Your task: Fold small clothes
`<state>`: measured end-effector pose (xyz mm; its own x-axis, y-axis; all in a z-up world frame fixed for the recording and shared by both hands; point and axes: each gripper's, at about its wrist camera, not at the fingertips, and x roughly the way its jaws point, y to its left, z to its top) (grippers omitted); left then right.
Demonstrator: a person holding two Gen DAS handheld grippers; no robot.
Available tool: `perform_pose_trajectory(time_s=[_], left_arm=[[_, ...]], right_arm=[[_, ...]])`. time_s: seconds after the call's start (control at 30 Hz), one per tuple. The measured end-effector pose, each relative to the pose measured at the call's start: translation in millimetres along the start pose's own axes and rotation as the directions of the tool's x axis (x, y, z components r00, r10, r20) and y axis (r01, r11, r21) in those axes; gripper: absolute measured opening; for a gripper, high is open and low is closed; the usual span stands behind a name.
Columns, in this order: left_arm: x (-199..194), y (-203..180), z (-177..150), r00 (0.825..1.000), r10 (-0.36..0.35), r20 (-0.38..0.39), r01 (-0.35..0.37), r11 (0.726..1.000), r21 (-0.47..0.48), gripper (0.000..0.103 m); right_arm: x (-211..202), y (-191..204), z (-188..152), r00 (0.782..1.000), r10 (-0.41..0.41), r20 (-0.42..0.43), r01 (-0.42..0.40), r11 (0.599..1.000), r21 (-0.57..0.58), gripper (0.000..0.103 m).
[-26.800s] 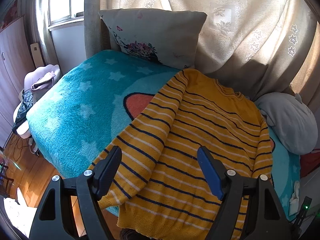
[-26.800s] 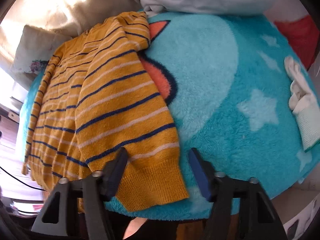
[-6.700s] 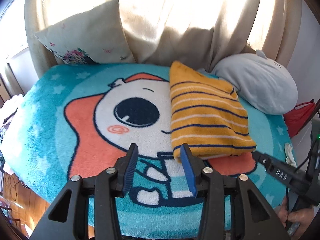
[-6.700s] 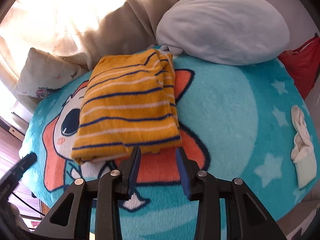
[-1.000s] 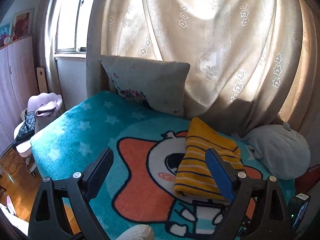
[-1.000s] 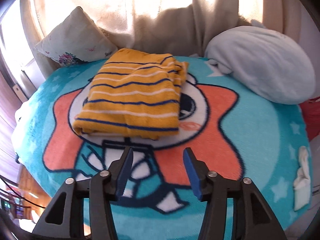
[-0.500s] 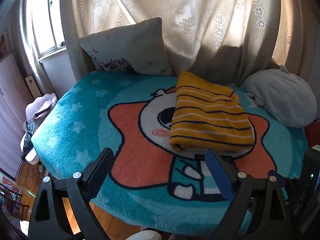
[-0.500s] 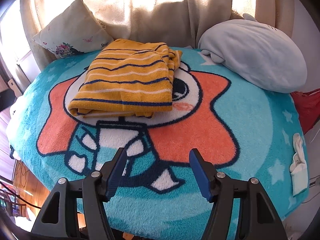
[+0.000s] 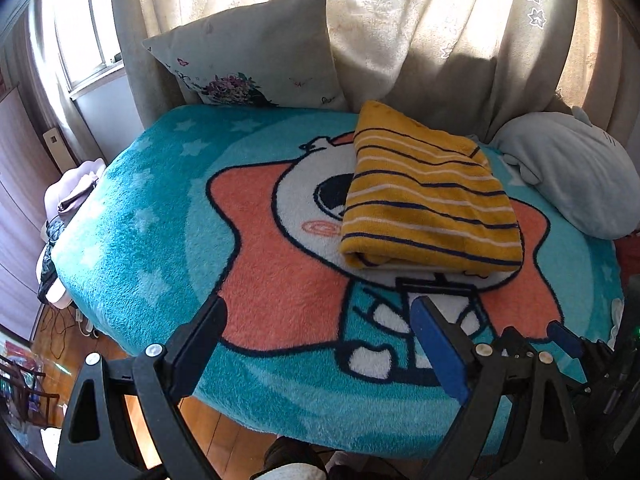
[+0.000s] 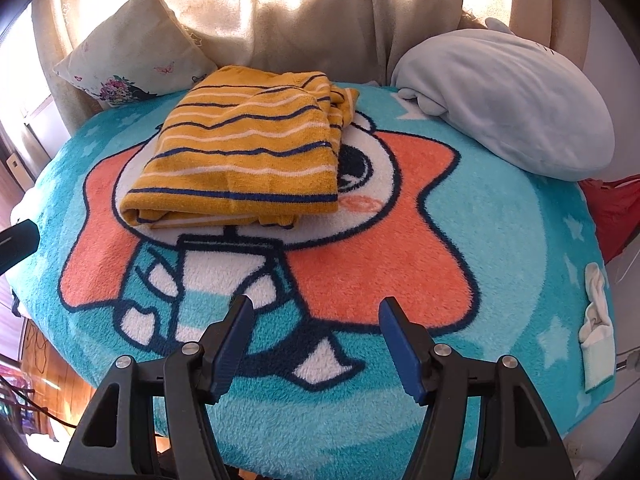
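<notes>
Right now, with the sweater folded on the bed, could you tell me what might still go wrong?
The striped sweater shows loose layers at its near edge and bunching at its right side, so lifting by one edge may unfold it. It lies on the fluffy blanket, which a closing right tool might pinch too.

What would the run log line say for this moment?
striped sweater: folded, on blanket | left gripper: open, empty | right gripper: open, empty
</notes>
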<state>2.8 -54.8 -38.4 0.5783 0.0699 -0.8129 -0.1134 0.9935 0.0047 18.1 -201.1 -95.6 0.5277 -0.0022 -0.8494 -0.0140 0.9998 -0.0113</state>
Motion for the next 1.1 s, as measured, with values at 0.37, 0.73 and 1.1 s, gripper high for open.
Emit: perform_pose_trajectory(time_s=[0.37, 0.73, 1.1], left_arm=[[13.6, -6.6, 1.4, 0.999, 0.000, -0.040, 0.000, 1.000, 0.011, 0.092], [26.0, -11.9, -0.7, 0.997, -0.001, -0.075, 0.003, 1.000, 0.018, 0.092], [36.4, -16.6, -3.3, 0.995, -0.004, -0.101, 0.007, 0.999, 0.033, 0.092]], right_arm=[[7.2, -4.1, 3.1, 1.000, -0.008, -0.012, 0.008, 1.000, 0.000, 0.070], [16.3, -4.8, 3.2, 0.999, -0.018, -0.035, 0.018, 1.000, -0.005, 0.070], [27.7, -5.7, 9.3, 0.998, -0.029, -0.059, 0.027, 0.999, -0.035, 0.070]])
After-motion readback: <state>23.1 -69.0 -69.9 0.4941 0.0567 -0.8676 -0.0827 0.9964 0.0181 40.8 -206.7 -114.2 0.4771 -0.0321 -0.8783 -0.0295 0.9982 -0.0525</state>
